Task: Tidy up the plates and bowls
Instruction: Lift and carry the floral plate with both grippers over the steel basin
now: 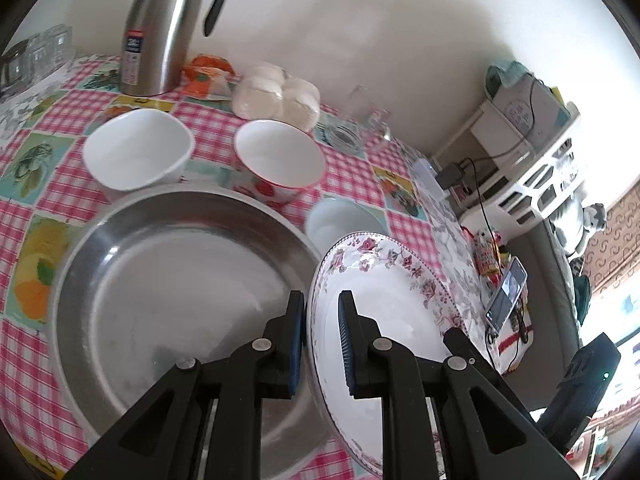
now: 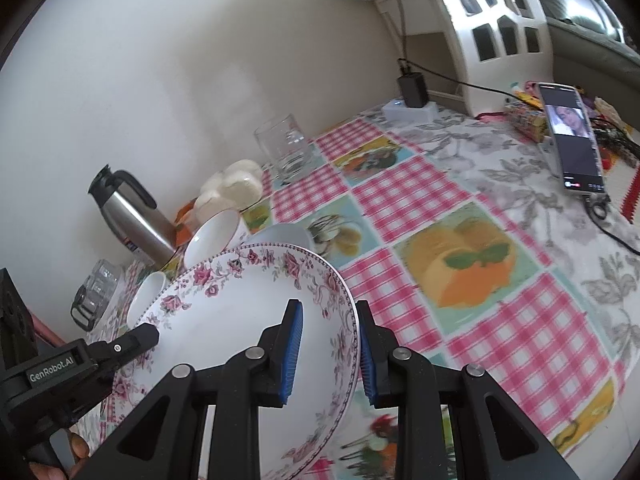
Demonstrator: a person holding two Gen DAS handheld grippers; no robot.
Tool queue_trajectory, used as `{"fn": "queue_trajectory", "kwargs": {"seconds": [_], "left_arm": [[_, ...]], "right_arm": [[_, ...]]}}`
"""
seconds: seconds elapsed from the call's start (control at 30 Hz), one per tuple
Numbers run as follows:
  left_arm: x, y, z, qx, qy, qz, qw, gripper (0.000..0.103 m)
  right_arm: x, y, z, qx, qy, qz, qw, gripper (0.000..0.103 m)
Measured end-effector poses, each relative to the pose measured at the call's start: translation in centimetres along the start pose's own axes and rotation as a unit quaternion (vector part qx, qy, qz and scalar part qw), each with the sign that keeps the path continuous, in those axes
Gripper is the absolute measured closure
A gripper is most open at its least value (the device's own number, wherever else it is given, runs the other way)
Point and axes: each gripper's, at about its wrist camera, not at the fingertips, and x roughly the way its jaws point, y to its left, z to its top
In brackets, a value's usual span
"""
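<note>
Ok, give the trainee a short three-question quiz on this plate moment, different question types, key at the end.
1. True or false: both the left gripper and the right gripper grip the rim of the floral plate.
2. Multiple choice: what lies directly beside the floral plate in the left wrist view? A) a wooden board B) a large steel pan C) a stack of cups
3. Fill in: the tall steel jug stands at the back of the table, near the ____.

Key: 1 true; 2 B; 3 wall.
</note>
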Motion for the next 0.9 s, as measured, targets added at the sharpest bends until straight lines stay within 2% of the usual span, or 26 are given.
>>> {"fn": "queue_trajectory", "kwargs": {"seconds": [0.53, 0.9], "left_arm": [[-2.0, 7.6, 1.4, -0.053, -0.012, 0.028, 0.9981, 0.086], [-1.5, 11.2, 1.3, -0.082, -0.005, 0.043, 0.9957, 0.086]], "right_arm": [[3.5, 7.2, -3.1, -0.053, 0.039, 0.014, 0.998, 0.075], [5.6, 9.7, -4.6, -0.081, 0.06, 0.008, 0.995, 0.075]]}}
